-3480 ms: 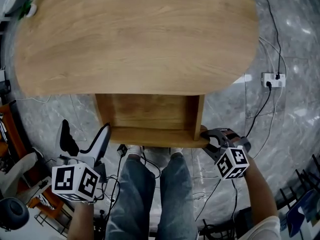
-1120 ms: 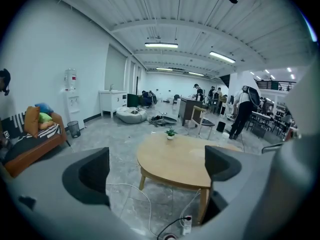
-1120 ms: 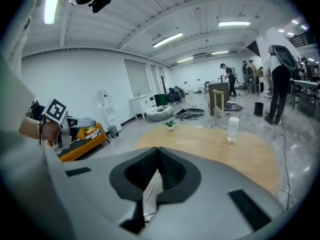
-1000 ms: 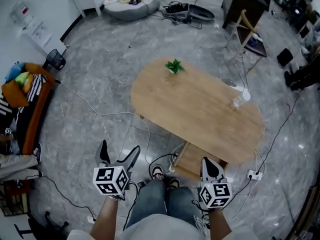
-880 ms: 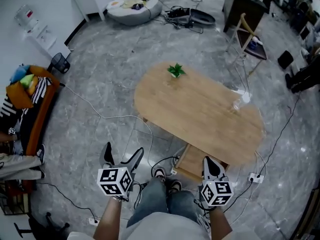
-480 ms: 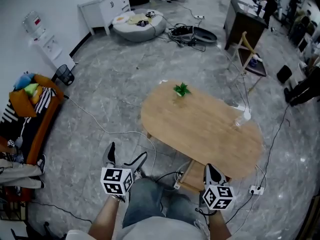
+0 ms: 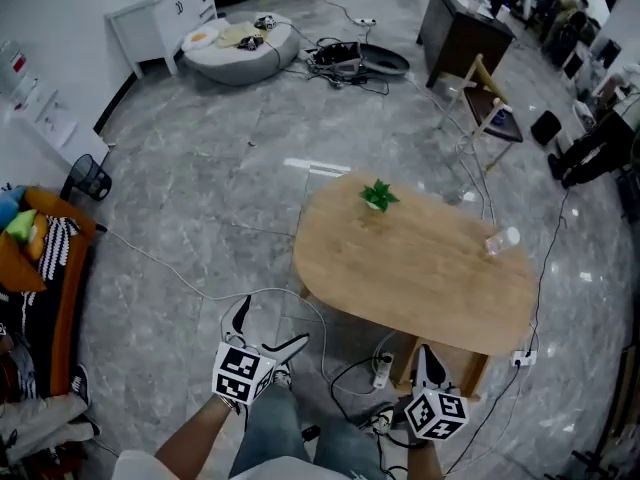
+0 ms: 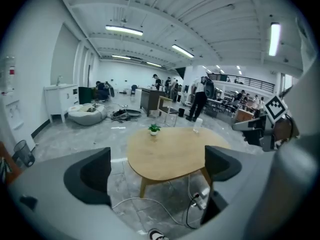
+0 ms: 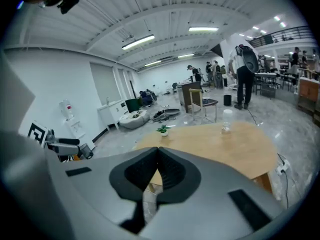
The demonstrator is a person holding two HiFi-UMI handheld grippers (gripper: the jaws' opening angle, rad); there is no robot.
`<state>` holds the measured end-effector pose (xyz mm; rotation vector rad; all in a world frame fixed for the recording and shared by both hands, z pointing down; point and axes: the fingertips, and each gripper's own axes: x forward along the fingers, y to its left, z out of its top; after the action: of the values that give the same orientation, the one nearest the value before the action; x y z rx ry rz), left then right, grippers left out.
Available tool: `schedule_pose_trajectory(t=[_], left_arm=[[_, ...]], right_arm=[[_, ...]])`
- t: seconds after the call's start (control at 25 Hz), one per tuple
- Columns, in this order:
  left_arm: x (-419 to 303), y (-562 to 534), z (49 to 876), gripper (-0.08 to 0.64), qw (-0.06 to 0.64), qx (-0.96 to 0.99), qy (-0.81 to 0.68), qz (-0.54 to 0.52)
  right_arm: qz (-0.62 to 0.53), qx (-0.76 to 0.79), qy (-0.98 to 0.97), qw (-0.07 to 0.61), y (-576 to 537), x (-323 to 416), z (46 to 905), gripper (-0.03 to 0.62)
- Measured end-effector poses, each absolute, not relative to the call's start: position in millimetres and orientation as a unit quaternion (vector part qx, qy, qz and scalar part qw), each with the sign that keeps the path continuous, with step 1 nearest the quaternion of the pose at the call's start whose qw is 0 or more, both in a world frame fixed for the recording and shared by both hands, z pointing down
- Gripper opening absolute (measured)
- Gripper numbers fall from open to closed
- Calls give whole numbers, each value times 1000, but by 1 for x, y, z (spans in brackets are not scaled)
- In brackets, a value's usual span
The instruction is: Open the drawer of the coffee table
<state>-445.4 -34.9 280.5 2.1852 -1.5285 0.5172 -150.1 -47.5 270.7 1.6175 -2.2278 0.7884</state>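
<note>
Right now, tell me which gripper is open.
The left gripper: its fingers stand wide apart with nothing between them. The right gripper has its fingers pressed together, holding nothing.

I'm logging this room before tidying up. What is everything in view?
coffee table: one, light wood, middle of the floor
plant: one, green, table's far end
bottle: one, clear, table's right end
drawer: one, wood, seemingly out under table's near edge
cables: several, black and white, on the floor
power strip: one, white, floor beside the drawer
cushion: one, grey, far left floor
chair: one, wood, beyond the table
sofa: one, orange, left edge
bin: one, black, by the sofa
legs: two, blue jeans, bottom edge
left gripper: one, black and white, open, empty
right gripper: one, black and white, shut, empty
</note>
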Motion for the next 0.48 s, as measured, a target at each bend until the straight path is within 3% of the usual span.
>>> schedule_pose_trajectory(t=[0.48], left_arm=[[-469,-67,408,575,200,859,-424,205]], right_arm=[[314,626,-689,186,-32,-184,378,0]])
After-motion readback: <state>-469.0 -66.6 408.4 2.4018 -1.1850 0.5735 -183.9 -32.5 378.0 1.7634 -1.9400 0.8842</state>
